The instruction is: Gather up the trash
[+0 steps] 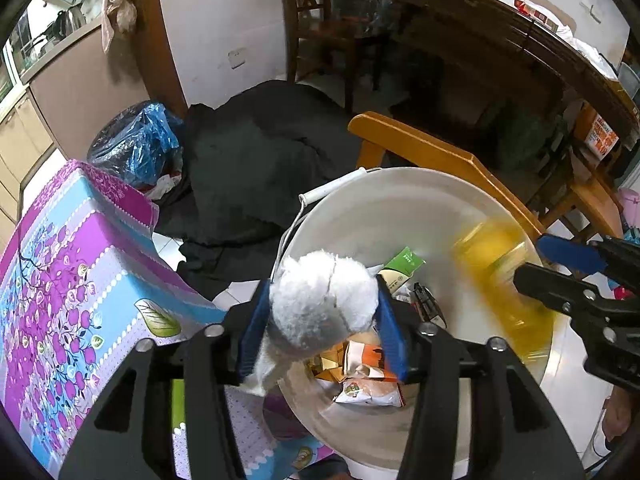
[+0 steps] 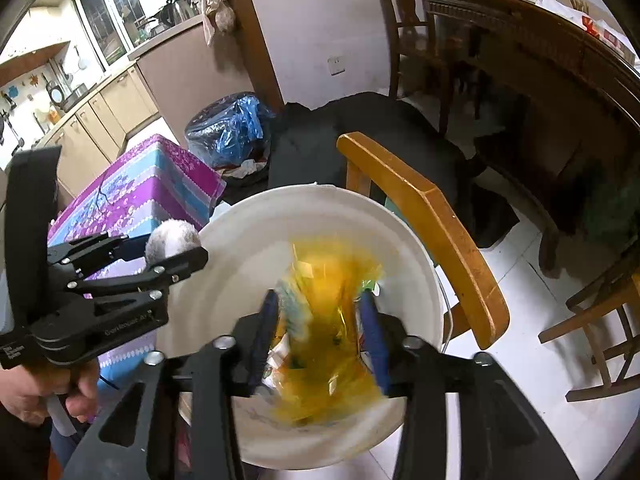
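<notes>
Left wrist view shows your left gripper [image 1: 324,312] pinching a wad of white fluffy stuff [image 1: 322,300] between its blue pads, right at the near rim of the white bucket [image 1: 400,196]. Your right gripper [image 2: 320,336] hangs over the bucket's mouth with a yellow wrapper [image 2: 328,320] between its pads; the wrapper is smeared by motion, so you cannot tell whether the grip is firm or already letting go, and the jaws look fairly wide around it.

Packets [image 1: 360,376] and a green carton [image 1: 406,260] already lie in the bottom. To drop well, bring each piece clearly inside the rim before you spread the pads, the light wrapper especially, since it may drift sideways. Move the white wad further in from the edge; part of it trails over the flowered tablecloth [image 1: 80,260]. Keep the two tools apart over the opening.
</notes>
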Demonstrator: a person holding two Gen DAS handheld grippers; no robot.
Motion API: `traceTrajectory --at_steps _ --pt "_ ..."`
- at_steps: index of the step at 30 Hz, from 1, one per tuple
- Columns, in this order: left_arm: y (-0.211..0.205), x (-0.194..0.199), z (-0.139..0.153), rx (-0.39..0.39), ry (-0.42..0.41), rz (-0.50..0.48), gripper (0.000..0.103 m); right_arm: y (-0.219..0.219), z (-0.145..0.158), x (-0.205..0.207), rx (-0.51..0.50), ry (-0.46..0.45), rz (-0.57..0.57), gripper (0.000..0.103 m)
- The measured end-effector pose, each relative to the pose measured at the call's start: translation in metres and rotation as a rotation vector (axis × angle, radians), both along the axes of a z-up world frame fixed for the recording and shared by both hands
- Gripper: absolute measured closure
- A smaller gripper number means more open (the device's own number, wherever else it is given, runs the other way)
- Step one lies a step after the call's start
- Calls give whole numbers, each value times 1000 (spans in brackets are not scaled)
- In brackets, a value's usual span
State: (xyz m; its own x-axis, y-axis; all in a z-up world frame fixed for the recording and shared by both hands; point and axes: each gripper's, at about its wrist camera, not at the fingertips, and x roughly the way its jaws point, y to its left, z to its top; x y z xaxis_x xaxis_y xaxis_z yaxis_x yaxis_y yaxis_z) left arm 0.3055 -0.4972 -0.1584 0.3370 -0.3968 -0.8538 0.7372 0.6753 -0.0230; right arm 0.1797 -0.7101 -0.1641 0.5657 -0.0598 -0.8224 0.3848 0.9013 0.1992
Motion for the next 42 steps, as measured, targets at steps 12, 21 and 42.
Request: traceTrajectory --at_steps 12,21,42 --pt "4 0 5 -12 -15 14 44 -2 6 -10 4 -32 -15 44" --pt "16 -9 20 -42 -52 18 43 15 27 -34 -65 -142 -44 36" --pt "187 -148 109 -382 -484 96 6 218 80 -216 -411 -578 -280 5"
